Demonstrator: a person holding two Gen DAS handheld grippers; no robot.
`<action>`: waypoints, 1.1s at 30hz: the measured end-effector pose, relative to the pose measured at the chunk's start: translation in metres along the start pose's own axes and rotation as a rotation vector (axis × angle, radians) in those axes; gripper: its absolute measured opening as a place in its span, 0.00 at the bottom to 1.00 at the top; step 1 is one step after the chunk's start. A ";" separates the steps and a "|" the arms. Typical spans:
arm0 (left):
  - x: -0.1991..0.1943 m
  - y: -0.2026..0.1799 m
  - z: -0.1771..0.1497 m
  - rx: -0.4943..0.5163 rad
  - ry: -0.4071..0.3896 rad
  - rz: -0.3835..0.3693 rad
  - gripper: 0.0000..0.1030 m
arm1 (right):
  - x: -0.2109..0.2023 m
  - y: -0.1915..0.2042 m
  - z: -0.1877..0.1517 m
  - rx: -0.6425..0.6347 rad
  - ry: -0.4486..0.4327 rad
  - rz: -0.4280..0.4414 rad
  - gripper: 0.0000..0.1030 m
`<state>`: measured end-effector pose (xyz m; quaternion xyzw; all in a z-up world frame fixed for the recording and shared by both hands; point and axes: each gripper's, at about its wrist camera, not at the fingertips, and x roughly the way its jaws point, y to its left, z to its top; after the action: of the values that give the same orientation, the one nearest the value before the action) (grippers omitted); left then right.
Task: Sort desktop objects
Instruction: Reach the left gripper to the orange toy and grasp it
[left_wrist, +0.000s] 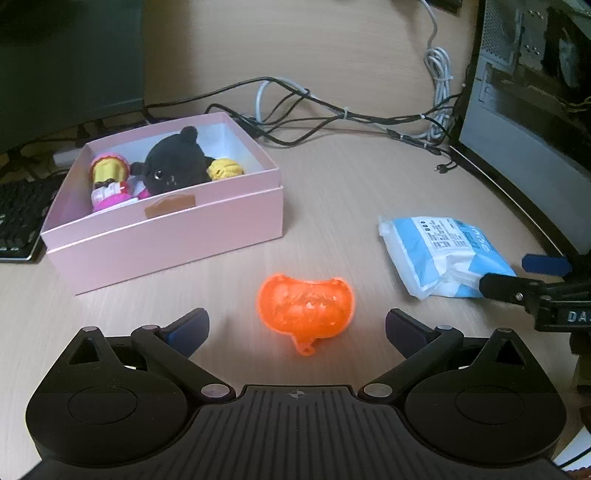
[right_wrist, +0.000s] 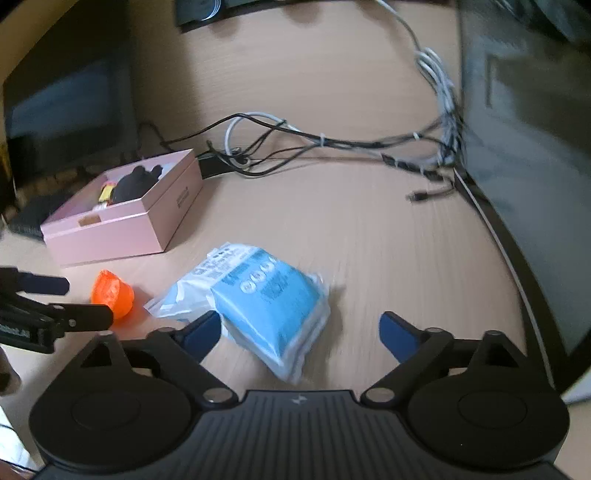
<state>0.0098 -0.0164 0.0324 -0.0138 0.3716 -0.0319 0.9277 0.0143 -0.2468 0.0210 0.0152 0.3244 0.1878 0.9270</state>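
Observation:
An orange translucent pumpkin-shaped toy (left_wrist: 304, 314) lies on the wooden desk (left_wrist: 332, 192), just ahead of my left gripper (left_wrist: 296, 319). That gripper is open, its fingers standing wide on either side of the toy without touching it. A blue and white wet-wipe pack (right_wrist: 266, 310) lies between the fingers of my right gripper (right_wrist: 299, 317), which is open. The pack's left end is close to the left fingertip (right_wrist: 207, 328). The pink open box (left_wrist: 207, 236) stands further back on the left and holds a black plush (left_wrist: 173, 162), a doll (left_wrist: 109, 181) and a yellow toy (left_wrist: 225, 168).
Tangled black and white cables (left_wrist: 332, 114) run across the desk behind the box. A computer case (left_wrist: 532, 110) stands along the right edge. A dark keyboard (left_wrist: 18, 218) and a monitor (left_wrist: 66, 62) are at the left.

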 end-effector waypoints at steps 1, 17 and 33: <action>0.001 -0.001 0.000 0.004 0.004 -0.001 1.00 | -0.001 -0.002 -0.002 0.012 0.001 0.008 0.95; -0.007 0.011 -0.006 0.000 0.042 0.034 1.00 | 0.031 -0.006 0.034 0.110 0.058 0.200 1.00; -0.005 0.016 -0.009 0.104 0.017 -0.015 1.00 | 0.018 -0.015 0.014 0.194 0.102 0.162 1.00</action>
<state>0.0011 -0.0003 0.0284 0.0320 0.3774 -0.0582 0.9237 0.0412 -0.2533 0.0193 0.1212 0.3856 0.2303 0.8852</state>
